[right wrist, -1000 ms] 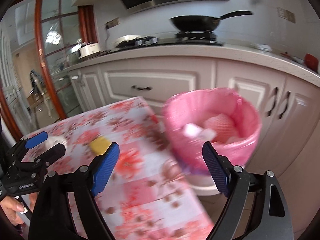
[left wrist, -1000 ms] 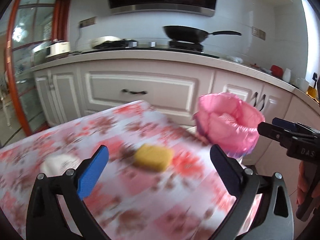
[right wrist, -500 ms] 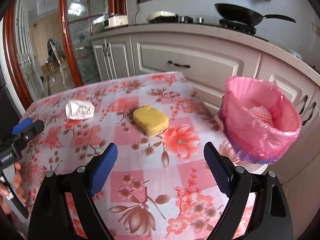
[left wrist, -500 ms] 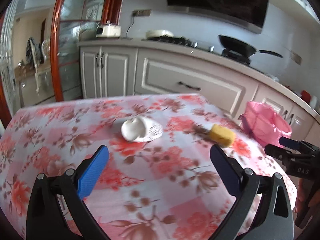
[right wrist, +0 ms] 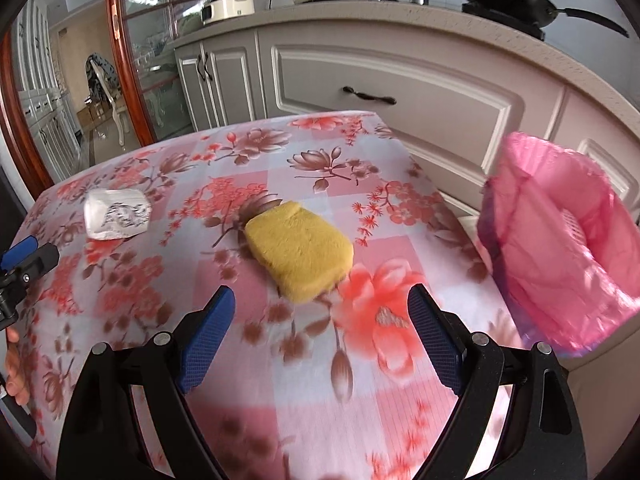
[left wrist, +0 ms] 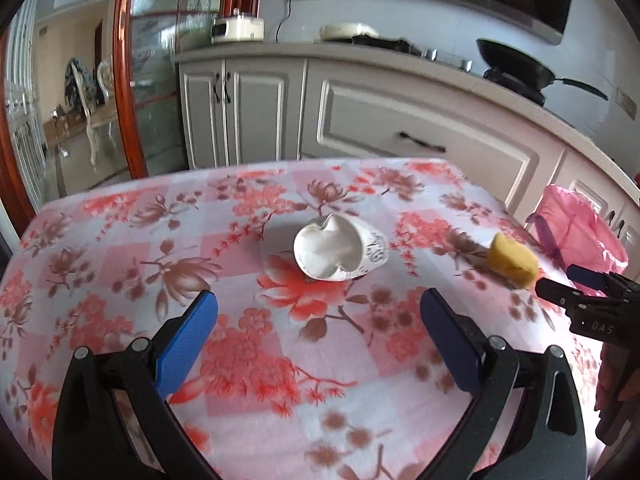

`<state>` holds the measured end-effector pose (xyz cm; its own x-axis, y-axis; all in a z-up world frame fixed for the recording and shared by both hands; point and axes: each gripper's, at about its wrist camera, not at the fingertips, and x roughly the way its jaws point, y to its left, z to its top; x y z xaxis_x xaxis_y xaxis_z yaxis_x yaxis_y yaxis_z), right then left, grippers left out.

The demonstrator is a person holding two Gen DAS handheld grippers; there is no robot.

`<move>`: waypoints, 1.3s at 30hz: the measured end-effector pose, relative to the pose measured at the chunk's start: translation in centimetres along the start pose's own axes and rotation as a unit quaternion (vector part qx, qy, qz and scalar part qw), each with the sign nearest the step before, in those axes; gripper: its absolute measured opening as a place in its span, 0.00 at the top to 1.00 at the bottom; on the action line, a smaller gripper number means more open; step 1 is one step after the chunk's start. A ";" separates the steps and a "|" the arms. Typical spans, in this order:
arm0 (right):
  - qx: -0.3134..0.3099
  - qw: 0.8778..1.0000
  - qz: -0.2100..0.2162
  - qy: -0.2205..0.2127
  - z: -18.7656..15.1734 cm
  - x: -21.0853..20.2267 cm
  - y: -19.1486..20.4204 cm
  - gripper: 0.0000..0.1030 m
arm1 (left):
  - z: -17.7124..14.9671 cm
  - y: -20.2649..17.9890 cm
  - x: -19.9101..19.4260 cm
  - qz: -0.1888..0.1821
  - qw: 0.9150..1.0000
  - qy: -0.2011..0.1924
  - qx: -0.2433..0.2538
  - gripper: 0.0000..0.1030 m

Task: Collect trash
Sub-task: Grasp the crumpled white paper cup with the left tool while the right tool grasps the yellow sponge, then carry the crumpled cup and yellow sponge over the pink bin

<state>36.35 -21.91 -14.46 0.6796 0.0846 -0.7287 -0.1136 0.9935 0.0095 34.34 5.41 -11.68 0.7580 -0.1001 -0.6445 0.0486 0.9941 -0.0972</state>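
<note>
Presently, both hand-held tools are hanging above a table (left wrist: pixel 100 240) draped in a pink floral cloth. The left gripper (left wrist: pixel 318 312) is standing with its blue pads spread wide and nothing between them; it is pointing down at a crushed white paper cup (left wrist: pixel 340 248), which is lying on its side near the middle of the cloth, its dented mouth facing the left wrist camera. The pads are clear of the cup.

The right gripper (right wrist: pixel 322 312) is likewise standing released, jaws wide and empty. A yellow sponge (right wrist: pixel 298 248) is lying flat on the cloth just ahead of its fingertips, apart from them. In the right wrist view the cup is sitting well to the left of the sponge, near the table's left edge.

A bin lined with a pink bag (right wrist: pixel 556 248) is standing off the table's right edge, in front of white cabinets (right wrist: pixel 400 80). Something pale and meshed is showing inside it; what it is cannot be told.

A black pan (left wrist: pixel 516 68) is resting on the stove behind.
</note>
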 end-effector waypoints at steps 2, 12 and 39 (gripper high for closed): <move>-0.006 1.000 -0.001 0.006 0.8 1.3 0.0 0.19 | 0.4 0.4 1.3 0.000 1.000 0.008 0.003 0.05; -0.045 0.998 0.018 0.032 2.8 5.3 0.4 0.20 | 2.7 -0.3 5.9 -0.017 0.999 0.032 0.020 0.05; -0.029 0.998 0.046 -0.020 -0.7 -2.0 1.0 0.55 | 0.4 -5.5 2.0 -0.066 0.997 0.015 0.048 0.32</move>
<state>34.42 -21.13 -13.49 0.6924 0.1795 -0.6988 -0.2175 0.9754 0.0351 35.87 -0.23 -12.16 0.7211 -0.2296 -0.6536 0.2094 0.9716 -0.1102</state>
